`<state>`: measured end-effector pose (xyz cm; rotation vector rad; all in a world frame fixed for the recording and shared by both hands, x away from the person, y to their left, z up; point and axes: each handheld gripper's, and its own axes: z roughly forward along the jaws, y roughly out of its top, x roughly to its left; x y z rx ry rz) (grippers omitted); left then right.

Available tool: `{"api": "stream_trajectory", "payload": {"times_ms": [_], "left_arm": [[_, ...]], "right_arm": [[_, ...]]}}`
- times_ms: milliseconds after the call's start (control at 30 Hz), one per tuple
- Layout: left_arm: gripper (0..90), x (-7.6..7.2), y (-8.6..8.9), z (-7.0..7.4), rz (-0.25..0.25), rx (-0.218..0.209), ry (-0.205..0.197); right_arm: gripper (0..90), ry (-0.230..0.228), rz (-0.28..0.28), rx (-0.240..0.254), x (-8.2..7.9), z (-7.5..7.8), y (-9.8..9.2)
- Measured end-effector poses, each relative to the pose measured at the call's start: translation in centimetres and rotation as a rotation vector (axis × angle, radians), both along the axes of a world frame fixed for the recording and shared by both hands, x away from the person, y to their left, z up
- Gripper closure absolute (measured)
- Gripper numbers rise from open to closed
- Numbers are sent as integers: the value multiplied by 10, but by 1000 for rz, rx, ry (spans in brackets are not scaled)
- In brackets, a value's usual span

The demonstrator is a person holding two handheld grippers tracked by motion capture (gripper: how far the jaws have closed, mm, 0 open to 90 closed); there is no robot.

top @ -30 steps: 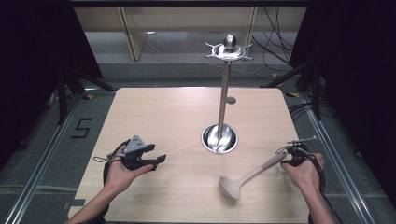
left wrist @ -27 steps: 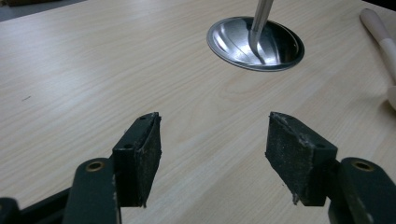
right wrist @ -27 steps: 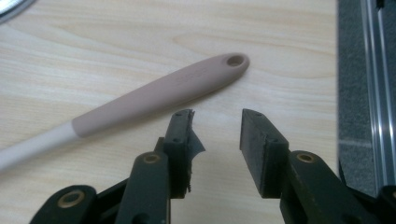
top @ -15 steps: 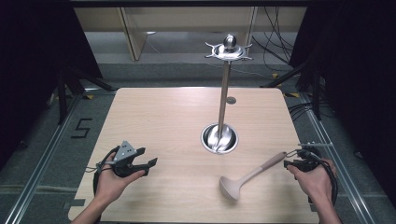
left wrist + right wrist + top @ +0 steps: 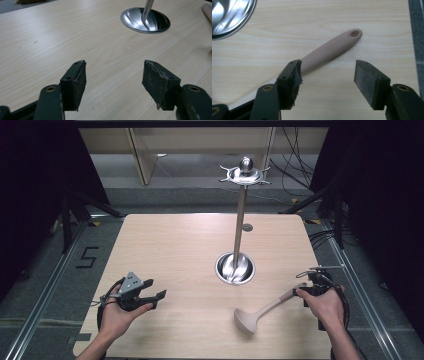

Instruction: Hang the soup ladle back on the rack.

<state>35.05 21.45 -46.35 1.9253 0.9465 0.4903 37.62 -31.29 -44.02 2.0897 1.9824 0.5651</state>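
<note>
Pale wood ran under both my grippers, dark floor beyond its edges. My right gripper had just been opening; its jaws stood wide and held nothing, and the ladle's pink handle lay flat on the table just ahead of my left pad, slanting up and to the right between the jaws. I judged it light, stiff and a little slick, best pinched at the thick part of the handle below the hanging hole. My left gripper gaped too, empty, with the stand's steel base well ahead. I counted one ladle and one stand.
</note>
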Motion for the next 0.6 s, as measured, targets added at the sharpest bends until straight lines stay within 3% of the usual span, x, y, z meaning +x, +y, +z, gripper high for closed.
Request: {"api": "stream_trajectory", "payload": {"times_ms": [33,67,100,200,367,467,600], "left_arm": [[348,0,-2,0,2,-20,6],[348,0,-3,1,-15,-9,-4],[348,0,-4,0,-10,-11,0],[348,-1,-4,1,-30,-13,1],[348,2,-4,0,-26,-31,5],[348,5,-5,1,-30,-29,8],[347,7,-9,-1,-35,-19,15]], "right_arm": [[375,-1,-2,-4,2,-2,1],[370,18,12,-5,4,-3,1],[367,16,-17,1,5,-4,4],[345,37,-20,20,8,-7,7],[314,51,-63,0,13,-5,14],[302,101,-64,9,15,-6,21],[302,125,-64,-1,18,-9,24]]}}
